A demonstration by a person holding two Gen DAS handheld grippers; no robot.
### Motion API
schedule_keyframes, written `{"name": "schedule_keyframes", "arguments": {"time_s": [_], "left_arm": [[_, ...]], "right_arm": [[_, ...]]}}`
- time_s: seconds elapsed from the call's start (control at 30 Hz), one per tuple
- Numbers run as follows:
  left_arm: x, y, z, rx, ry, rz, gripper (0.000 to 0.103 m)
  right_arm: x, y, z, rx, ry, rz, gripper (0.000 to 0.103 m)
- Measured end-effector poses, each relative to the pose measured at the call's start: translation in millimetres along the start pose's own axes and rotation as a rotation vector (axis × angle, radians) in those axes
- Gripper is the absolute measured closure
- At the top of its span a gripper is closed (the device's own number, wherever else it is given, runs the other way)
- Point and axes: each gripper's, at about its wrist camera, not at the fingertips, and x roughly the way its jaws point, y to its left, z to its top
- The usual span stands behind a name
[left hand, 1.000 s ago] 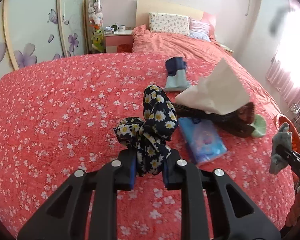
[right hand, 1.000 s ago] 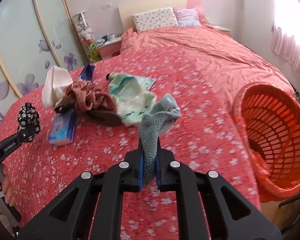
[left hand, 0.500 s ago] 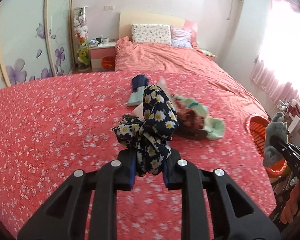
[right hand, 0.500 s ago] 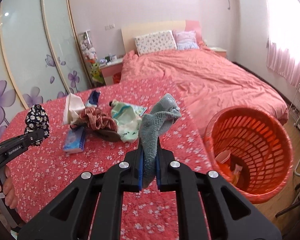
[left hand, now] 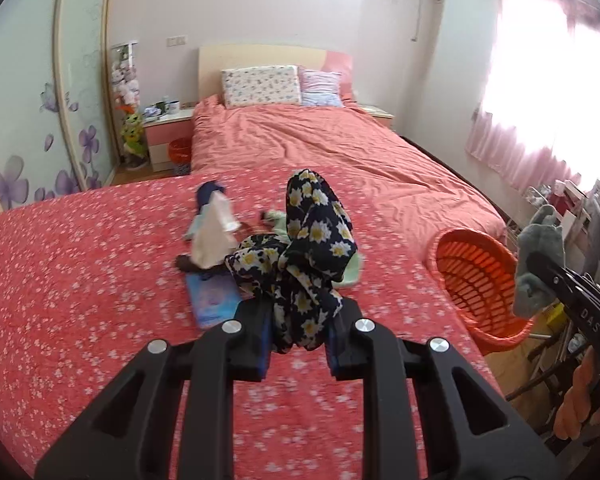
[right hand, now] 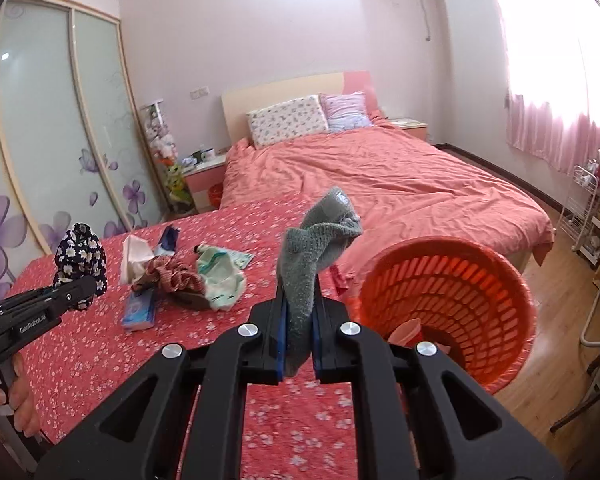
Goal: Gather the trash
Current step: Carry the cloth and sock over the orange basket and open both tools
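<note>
The left tool point(left hand: 298, 338) was clamped on a daisy-print cloth point(left hand: 308, 252). The right tool point(right hand: 298, 338) was clamped on a grey sock point(right hand: 316, 256), held up near the orange basket point(right hand: 512, 280) at the bench's right edge. Farther off, mixed clutter point(right hand: 184, 276) lay mid-bench on the floral cover point(left hand: 80, 280).

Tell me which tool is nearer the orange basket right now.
Right. The right tool, gripping the grey sock, sits just beside the orange basket rim. The left tool, gripping the daisy-print cloth, is farther back over the floral bedspread.
</note>
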Motion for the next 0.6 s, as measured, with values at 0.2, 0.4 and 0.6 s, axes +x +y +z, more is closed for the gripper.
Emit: {"name": "schedule_keyframes", "arguments": {"time_s": [0.2,0.4,0.6], "left_arm": [[3,-34,2,0.038,0.004,-0.05,0.082],[13,-69,4,0.071,0.013,-0.104,0.081],[26,-114,7,0.095,0.019,-0.206,0.081]], "right_arm": [[-4,-23,-1,0.03,-0.012,-0.027,0.093],[-9,-46,-5,0.061,-0.022,-0.053,0.093],[-7,-72,-2,0.089,-0.024,-0.08,0.093]]}}
